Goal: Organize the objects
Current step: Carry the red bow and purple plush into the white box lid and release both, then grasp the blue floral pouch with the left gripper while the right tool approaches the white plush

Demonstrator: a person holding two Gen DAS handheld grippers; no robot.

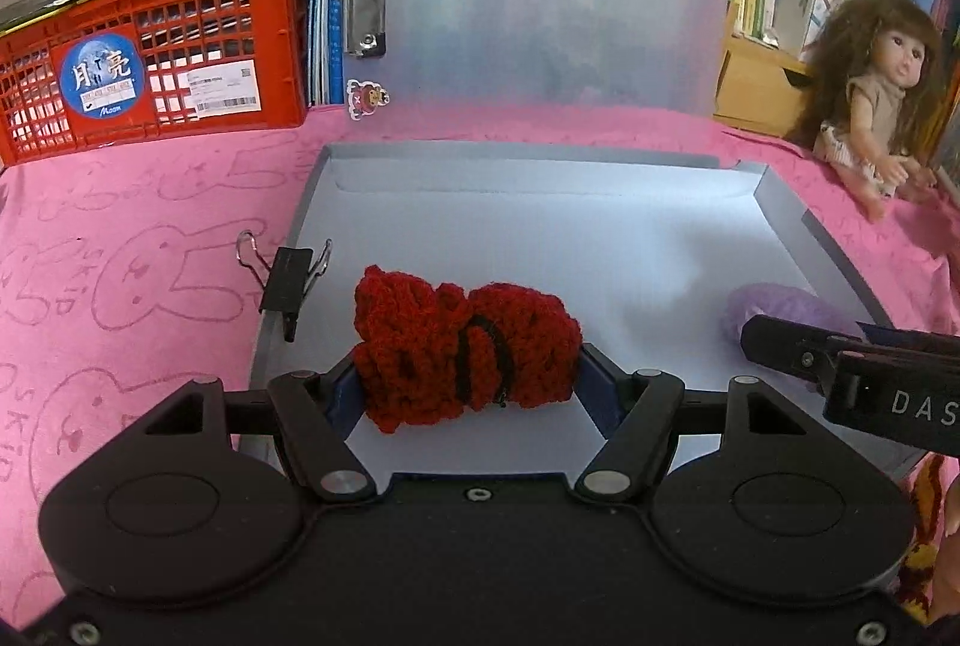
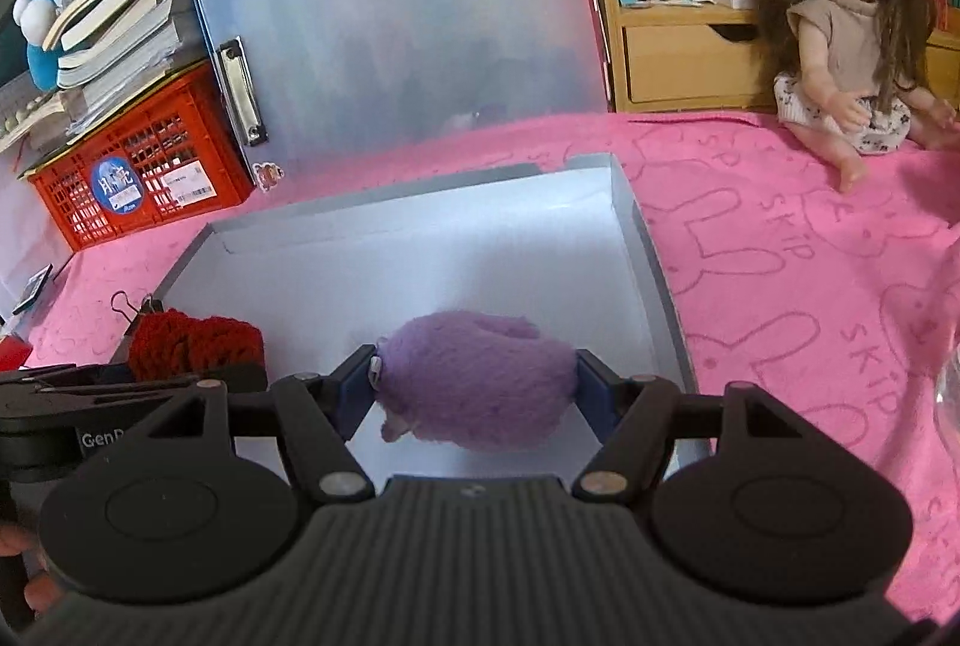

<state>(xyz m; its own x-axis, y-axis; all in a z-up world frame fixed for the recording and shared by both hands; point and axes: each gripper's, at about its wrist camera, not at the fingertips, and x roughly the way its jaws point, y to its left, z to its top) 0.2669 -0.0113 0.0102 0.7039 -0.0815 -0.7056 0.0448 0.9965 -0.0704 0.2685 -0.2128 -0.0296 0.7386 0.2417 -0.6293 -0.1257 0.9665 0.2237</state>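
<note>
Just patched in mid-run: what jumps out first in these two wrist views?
The left gripper is clamped on a red crocheted bundle and the right gripper on a purple plush toy, both over the shallow grey box. A long-haired doll sits on the pink cloth at right.

We see a dark red crocheted bundle (image 1: pixel 465 355) tied with a black band, and a fuzzy lilac toy (image 2: pixel 477 391). Both sit over a pale grey-white box lid (image 1: pixel 600 250). The cloth (image 2: pixel 780 256) beneath is hot pink with outlined rabbits. A binder clip (image 1: pixel 287 280) is black with silver handles, the crate (image 1: pixel 156 45) orange-red with 1 blue round sticker. The doll (image 2: pixel 852 15) has brown hair and a beige top.
</note>
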